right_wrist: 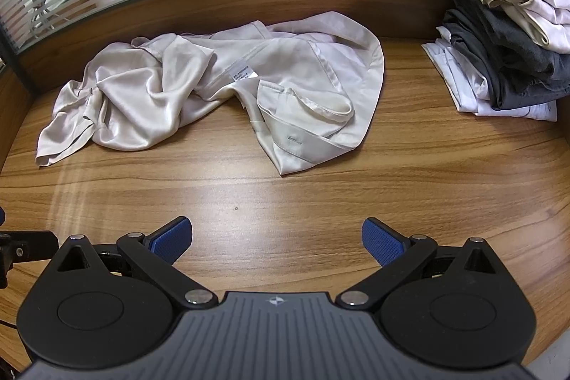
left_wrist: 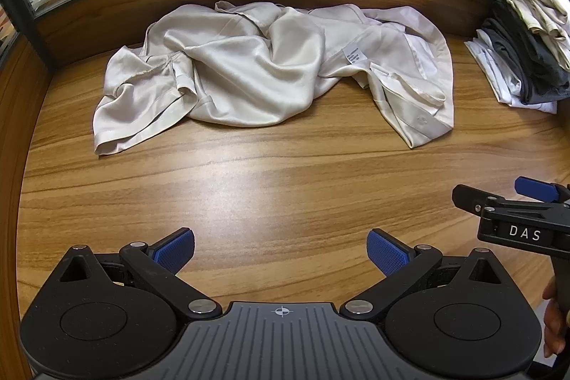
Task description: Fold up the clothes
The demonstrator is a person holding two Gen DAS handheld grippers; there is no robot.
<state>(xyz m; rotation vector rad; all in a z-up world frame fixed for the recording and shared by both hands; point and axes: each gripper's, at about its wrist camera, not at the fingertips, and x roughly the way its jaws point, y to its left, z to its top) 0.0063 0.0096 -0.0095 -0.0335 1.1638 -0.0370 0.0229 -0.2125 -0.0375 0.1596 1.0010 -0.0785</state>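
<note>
Satin-cream shirt [left_wrist: 270, 70] lies crumpled mid-frame on the wooden table [left_wrist: 285, 187], folded stack [right_wrist: 506, 34] upper right. Left gripper [left_wrist: 280, 251] and right gripper [right_wrist: 277, 243] hover short of it, fingers wide apart, empty. Folding seems unstarted; spreading it flat likely comes next.

Crumpled cream satin shirt [left_wrist: 270, 73], mid-table.

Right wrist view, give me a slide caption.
Open right gripper faces a crumpled satin shirt beside stacked folded clothes.
</note>
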